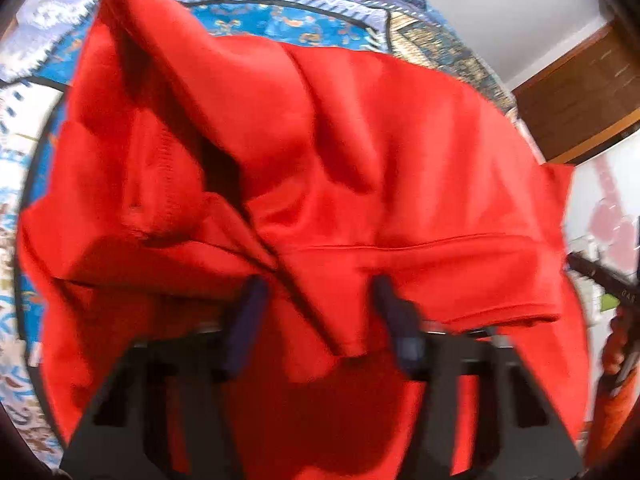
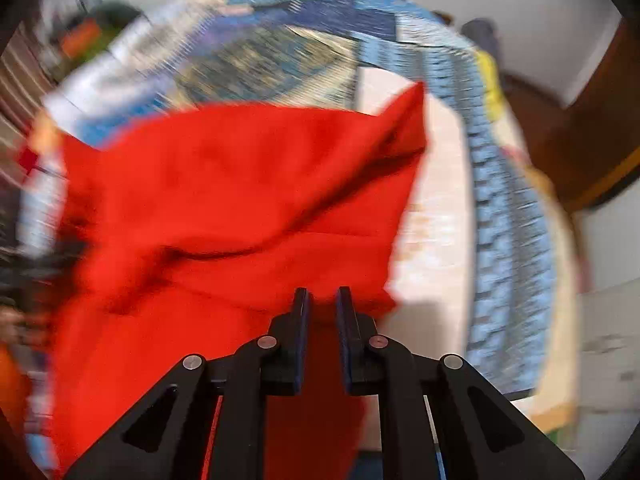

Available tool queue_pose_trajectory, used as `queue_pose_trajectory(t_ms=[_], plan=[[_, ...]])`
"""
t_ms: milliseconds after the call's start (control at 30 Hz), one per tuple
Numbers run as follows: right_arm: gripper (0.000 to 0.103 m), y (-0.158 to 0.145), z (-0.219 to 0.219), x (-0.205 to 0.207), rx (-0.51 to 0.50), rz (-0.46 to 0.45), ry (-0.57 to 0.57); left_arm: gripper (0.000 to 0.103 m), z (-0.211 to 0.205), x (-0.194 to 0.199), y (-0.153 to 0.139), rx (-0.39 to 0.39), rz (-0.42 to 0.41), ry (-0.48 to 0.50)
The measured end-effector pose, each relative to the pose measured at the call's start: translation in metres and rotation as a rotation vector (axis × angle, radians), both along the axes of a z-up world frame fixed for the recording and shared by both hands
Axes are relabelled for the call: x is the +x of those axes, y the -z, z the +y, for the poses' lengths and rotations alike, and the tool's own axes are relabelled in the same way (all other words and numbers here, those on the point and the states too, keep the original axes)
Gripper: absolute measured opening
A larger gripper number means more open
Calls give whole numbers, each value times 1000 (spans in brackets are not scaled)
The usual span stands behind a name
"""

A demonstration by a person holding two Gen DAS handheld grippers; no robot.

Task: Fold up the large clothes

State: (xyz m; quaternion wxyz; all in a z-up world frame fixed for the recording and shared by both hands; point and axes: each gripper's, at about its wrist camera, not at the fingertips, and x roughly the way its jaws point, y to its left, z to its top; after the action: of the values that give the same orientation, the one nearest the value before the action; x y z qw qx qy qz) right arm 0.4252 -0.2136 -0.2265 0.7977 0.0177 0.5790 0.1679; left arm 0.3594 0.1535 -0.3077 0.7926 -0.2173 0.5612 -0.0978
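A large red garment (image 1: 320, 168) fills the left wrist view, bunched and hanging over a patterned bedspread (image 1: 280, 24). My left gripper (image 1: 316, 292) has its fingers wide apart with red cloth draped between and over them. In the right wrist view the same red garment (image 2: 224, 200) is lifted and blurred. My right gripper (image 2: 322, 300) has its fingers close together, pinching the garment's edge. The right gripper also shows at the right edge of the left wrist view (image 1: 608, 280).
A blue, white and yellow patterned bedspread (image 2: 500, 200) covers the bed below. A brown wooden door or frame (image 1: 580, 92) stands at the right. A white wall (image 2: 500, 8) is behind. Blurred clutter (image 2: 80, 36) lies at the upper left.
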Motion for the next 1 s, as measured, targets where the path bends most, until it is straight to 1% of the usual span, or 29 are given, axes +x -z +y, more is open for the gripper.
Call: queue_pose_trajectory(t_ms=[33,67,100,167,267,333,433,500,533,600,633,667,700,733,767,800,867,933,967,1000], plan=[[9,-3,2,0,41,10,-2,29,-1,1,-3,6,-2,-15],[9,-5,6,0,58,16,-9,16,-6,2,-6,21,-3,-17],[9,-6,12,-1,67,22,-20,7,-9,3,-11,46,-7,-14],[9,-7,22,-1,81,24,-36,5,-14,3,-24,82,-28,-11],[9,-5,36,0,120,46,-65,3,-20,-7,-52,136,-88,6],[9,-4,47,2,152,63,-76,3,-22,-14,-72,146,-133,16],[9,-12,61,-4,167,45,-101,3,-19,-30,-95,133,-190,20],[9,-19,68,-6,174,25,-114,3,-17,-36,-96,128,-189,15],[9,-22,72,-7,174,16,-120,3,-18,-34,-91,133,-174,16],[9,-26,79,-6,164,1,-129,3,-21,-32,-73,154,-134,23],[9,-27,82,-6,159,-4,-133,3,-23,-31,-59,169,-99,31],[9,-27,86,-5,157,-5,-132,4,-23,-36,-52,181,-79,39],[9,-26,87,-4,157,-3,-130,8,-28,-34,-38,219,-47,55],[9,-25,90,-3,154,-1,-130,12,-30,-35,-30,257,-28,62],[9,-24,91,-1,147,0,-134,13,-30,-36,-24,301,-20,63],[9,-22,94,0,132,-3,-137,17,-29,-39,-22,333,-27,64],[9,-22,98,1,107,-22,-151,28,-23,-43,-28,356,-29,69],[9,-24,102,3,62,-58,-163,31,-13,-45,-49,397,-84,75],[9,-25,103,5,32,-81,-165,40,-10,-42,-57,414,-105,75],[9,-26,105,8,11,-97,-166,52,-6,-39,-70,445,-141,70]])
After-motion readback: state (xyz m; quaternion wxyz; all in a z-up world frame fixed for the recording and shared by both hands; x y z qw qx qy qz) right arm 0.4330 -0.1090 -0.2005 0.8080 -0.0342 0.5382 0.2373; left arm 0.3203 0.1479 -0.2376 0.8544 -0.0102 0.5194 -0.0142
